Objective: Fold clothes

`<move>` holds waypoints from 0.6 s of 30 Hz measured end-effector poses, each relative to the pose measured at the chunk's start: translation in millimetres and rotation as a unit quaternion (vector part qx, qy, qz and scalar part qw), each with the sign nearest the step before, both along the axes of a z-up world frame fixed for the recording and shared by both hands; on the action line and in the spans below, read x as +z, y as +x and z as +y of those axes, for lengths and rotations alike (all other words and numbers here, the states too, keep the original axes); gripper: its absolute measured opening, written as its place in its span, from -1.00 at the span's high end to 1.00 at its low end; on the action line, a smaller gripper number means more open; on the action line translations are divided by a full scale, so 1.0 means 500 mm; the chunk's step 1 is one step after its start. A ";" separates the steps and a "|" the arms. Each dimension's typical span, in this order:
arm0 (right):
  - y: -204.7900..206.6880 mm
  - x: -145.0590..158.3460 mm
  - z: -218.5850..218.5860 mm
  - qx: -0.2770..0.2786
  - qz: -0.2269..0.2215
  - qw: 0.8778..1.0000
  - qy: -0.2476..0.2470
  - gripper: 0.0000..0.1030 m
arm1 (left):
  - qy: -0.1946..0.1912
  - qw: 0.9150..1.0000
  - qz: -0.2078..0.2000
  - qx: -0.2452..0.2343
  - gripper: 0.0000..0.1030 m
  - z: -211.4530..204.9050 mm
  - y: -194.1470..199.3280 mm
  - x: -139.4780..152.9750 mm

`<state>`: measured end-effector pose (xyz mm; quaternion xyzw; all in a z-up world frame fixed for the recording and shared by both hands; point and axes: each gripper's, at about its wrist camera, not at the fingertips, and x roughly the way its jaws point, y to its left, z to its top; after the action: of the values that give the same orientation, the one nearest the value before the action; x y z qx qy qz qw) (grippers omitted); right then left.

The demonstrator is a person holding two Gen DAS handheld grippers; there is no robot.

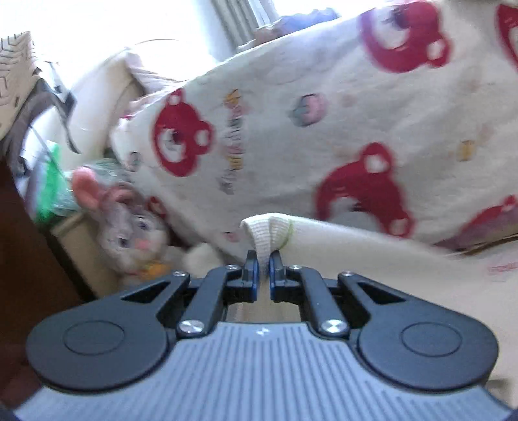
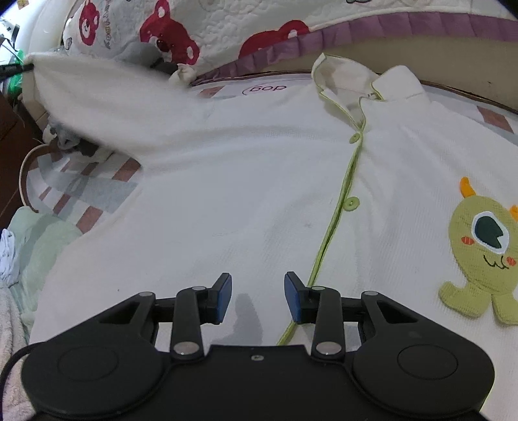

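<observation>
White shirt [image 2: 242, 194] lies flat on the bed, buttons up, its sleeve stretched toward ten o'clock. Left gripper [image 1: 264, 259] pinches the cuff [image 1: 267, 231]; right gripper [image 2: 258, 296] hangs wide over the middle. The cuff could slip out if pulled hard.

The left gripper [image 1: 264, 259] has its two black fingers [image 1: 251, 265] squeezed together on the cuff [image 1: 267, 231] of a white sleeve [image 1: 356, 239]. The cuff has ribs and a thin green line at its edge. The sleeve stretches away to the right. Behind it hangs a white blanket [image 1: 291, 129] with red bear faces on it. To the left sits a grey toy rabbit [image 1: 126, 223] with pink ears, next to a cardboard box [image 1: 74, 239]. Something green [image 1: 51, 181] lies above the box. The picture is a bit blurry. Bright light comes in from a window [image 1: 145, 22] at the top.
</observation>
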<state>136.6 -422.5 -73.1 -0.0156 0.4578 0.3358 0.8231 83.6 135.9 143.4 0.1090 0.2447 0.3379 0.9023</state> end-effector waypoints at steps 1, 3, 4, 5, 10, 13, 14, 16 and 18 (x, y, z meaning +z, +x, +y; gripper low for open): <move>-0.001 0.000 0.000 0.001 0.001 1.000 0.000 0.21 | -0.019 1.000 0.012 0.017 0.88 0.030 0.016 -0.013; -0.002 -0.001 0.001 0.006 0.002 1.000 -0.002 0.21 | -0.059 0.996 0.039 0.048 0.88 0.087 0.047 -0.046; -0.002 -0.001 0.001 0.009 0.002 1.000 -0.004 0.20 | -0.073 0.994 0.050 0.063 0.88 0.106 0.059 -0.068; -0.001 -0.001 0.002 0.011 0.002 1.000 -0.005 0.20 | -0.087 0.992 0.059 0.077 0.88 0.124 0.070 -0.087; 0.001 0.011 -0.017 0.004 -0.007 1.000 -0.005 0.15 | -0.114 0.985 0.058 0.120 0.60 0.150 0.078 -0.130; 0.011 0.011 -0.044 -0.024 -0.009 0.999 -0.024 0.14 | -0.108 0.988 0.036 0.100 0.33 0.098 0.071 -0.108; 0.016 0.011 -0.057 -0.031 -0.009 0.999 -0.029 0.14 | -0.109 0.991 0.029 0.077 0.32 0.066 0.070 -0.096; 0.026 0.011 -0.084 -0.044 -0.008 0.998 -0.038 0.14 | -0.109 0.993 0.014 0.030 0.10 0.000 0.069 -0.072; 0.038 0.017 -0.108 -0.057 -0.014 0.997 -0.042 0.13 | -0.110 0.994 0.000 -0.017 0.00 -0.065 0.068 -0.047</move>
<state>155.6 -476.4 -64.6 -0.0291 0.4600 0.2686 0.8458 117.8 103.5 119.9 0.0133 0.2784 0.2939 0.9143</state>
